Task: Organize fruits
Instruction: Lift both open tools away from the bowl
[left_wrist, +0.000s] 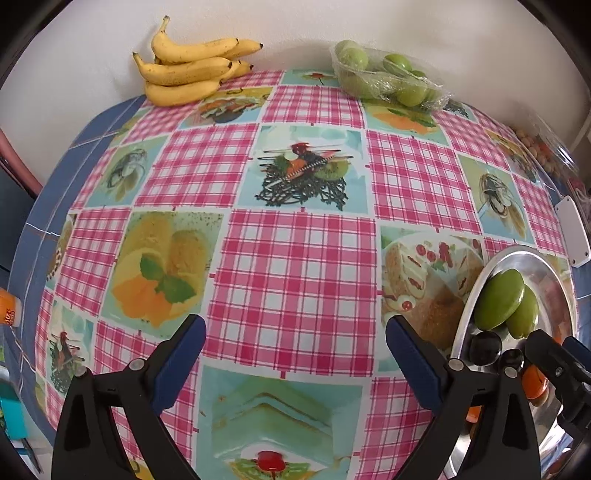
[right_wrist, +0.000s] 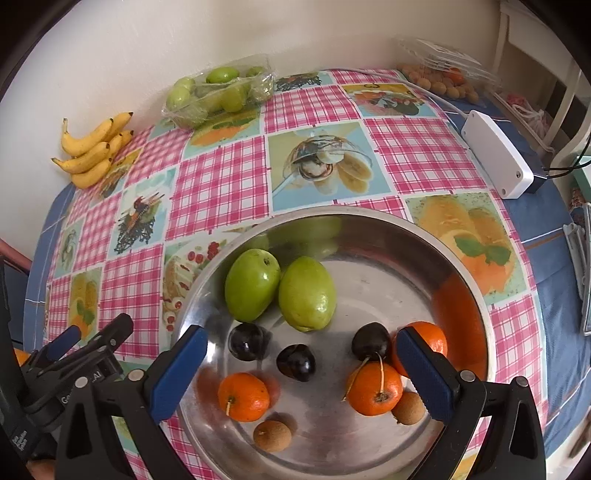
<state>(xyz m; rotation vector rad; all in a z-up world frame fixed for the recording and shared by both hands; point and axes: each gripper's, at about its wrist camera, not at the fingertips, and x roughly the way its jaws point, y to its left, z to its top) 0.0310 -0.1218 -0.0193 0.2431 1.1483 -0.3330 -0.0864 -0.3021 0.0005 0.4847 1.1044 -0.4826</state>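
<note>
A round steel tray (right_wrist: 436, 236) holds two green fruits (right_wrist: 306, 293), three dark plums (right_wrist: 295, 362), three tangerines (right_wrist: 375, 387) and two small brown fruits (right_wrist: 271, 435). My right gripper (right_wrist: 303, 373) is open and empty just above the tray's near half. My left gripper (left_wrist: 295, 362) is open and empty over the checked tablecloth, left of the tray (left_wrist: 476, 284). A bunch of bananas (left_wrist: 192, 70) and a wrapped pack of green fruits (left_wrist: 388, 77) lie at the far edge by the wall.
A white box with a cable (right_wrist: 496, 158) lies right of the tray. A clear pack of small orange-brown fruits (right_wrist: 443, 79) sits at the far right corner. The table's left edge (left_wrist: 33, 229) drops off beside a chair.
</note>
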